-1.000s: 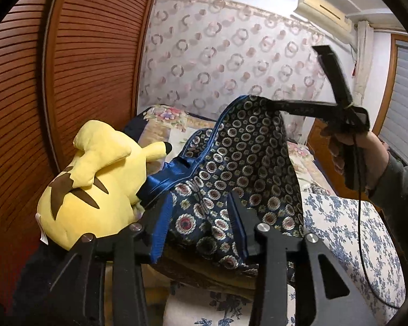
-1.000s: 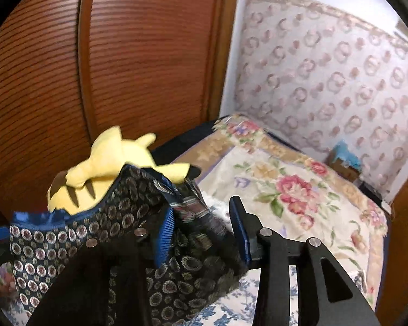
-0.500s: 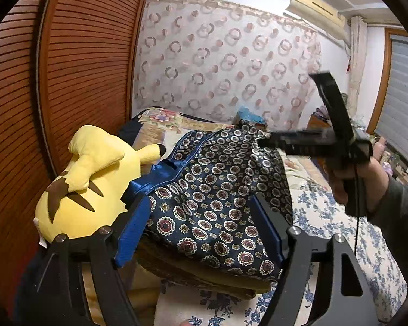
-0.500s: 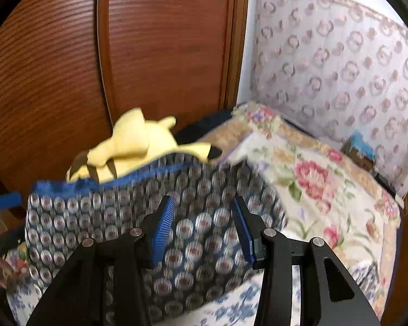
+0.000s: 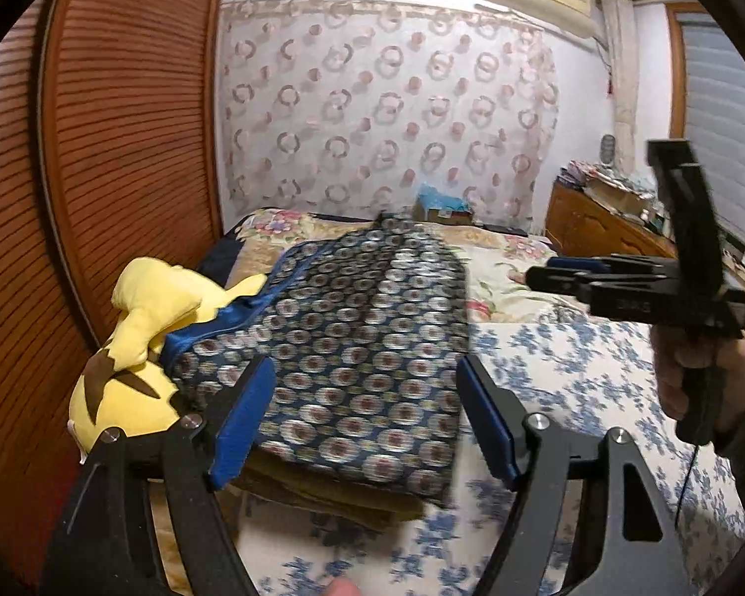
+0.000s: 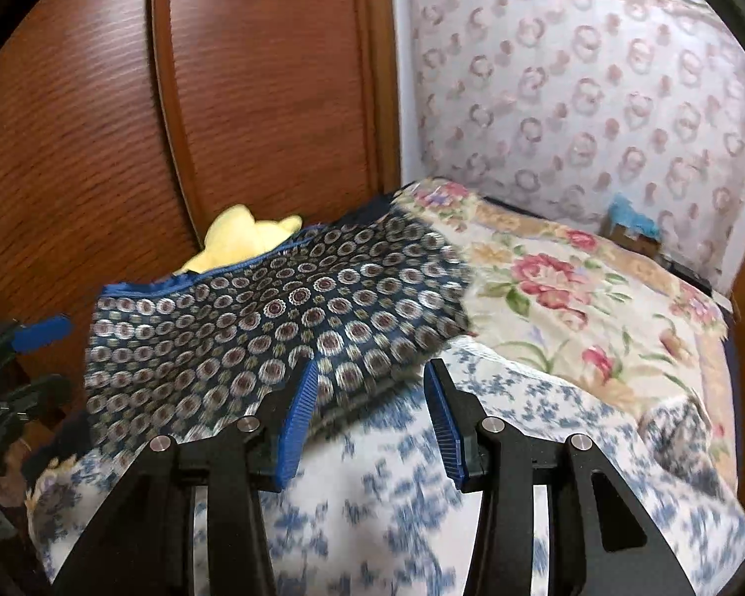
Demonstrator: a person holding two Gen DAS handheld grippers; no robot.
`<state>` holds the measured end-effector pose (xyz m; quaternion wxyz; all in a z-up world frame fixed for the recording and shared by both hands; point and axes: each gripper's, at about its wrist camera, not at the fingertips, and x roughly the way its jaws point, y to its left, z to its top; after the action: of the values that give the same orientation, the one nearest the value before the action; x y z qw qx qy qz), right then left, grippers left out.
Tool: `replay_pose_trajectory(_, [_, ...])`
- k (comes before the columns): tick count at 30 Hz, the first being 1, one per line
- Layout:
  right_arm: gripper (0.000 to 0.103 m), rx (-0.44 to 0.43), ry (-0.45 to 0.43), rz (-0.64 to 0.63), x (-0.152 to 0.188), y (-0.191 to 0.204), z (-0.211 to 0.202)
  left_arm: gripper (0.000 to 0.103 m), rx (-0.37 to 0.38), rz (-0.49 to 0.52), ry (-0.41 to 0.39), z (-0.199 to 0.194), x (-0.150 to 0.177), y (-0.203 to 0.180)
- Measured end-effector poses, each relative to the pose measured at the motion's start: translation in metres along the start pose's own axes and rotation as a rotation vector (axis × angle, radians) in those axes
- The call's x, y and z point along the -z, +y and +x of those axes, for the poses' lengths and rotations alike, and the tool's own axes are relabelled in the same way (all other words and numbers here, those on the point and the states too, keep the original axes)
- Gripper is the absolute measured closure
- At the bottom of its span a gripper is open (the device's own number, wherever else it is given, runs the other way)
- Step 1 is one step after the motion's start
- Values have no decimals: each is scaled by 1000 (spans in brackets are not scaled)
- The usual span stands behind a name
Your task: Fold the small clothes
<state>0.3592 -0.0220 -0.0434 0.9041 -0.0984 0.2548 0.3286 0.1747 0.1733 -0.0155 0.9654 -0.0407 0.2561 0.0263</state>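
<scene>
A small navy garment with a round medallion print and a blue waistband (image 5: pixel 352 342) lies folded flat on a stack of folded clothes on the bed; it also shows in the right wrist view (image 6: pixel 273 323). My left gripper (image 5: pixel 367 422) is open and empty just in front of it. My right gripper (image 6: pixel 370 422) is open and empty at the garment's near edge. The right gripper also shows in the left wrist view (image 5: pixel 561 270), held off to the right of the garment.
A yellow plush toy (image 5: pixel 144 347) lies against the wooden wardrobe doors (image 5: pixel 99 174), touching the garment's left side. An olive folded cloth (image 5: pixel 323 494) lies under the garment. The bed has a blue-flowered sheet (image 5: pixel 571 397) and a floral quilt (image 6: pixel 571 288). A wooden dresser (image 5: pixel 601 228) stands at the right.
Both grippers held the garment up, then let go and opened. The garment dropped flat onto the stack. Both grippers have pulled back from it.
</scene>
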Motion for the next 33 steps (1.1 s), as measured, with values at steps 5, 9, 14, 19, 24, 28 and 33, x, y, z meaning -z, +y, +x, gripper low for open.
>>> replay_pose_trajectory(5, [51,67,-55,47,32,5,-61,27,27,35,-12,-16,-1,-34])
replay_pose_trajectory(9, [43,143,-81,82,61,11,-108,27,45,75,-25,-32,-1,-66])
replay_pose_trajectory(14, [41,218,-124,120,92,19,-162,27,97,81,-35,-49,-3,-95])
replay_pose_trajectory(19, [41,307,-207,158,118,34,-216,27,114,96,-45,-67,-5,-119])
replay_pose_trajectory(24, [41,355,-259,206,137,51,-255,27,125,102,-50,-83,-3,-139])
replay_pose_trajectory(28, [41,393,-285,208,145,66,-268,25,136,102,-64,-94,1,-145])
replay_pose_trajectory(33, [41,407,-298,221,153,81,-257,25,141,103,-74,-100,2,-151])
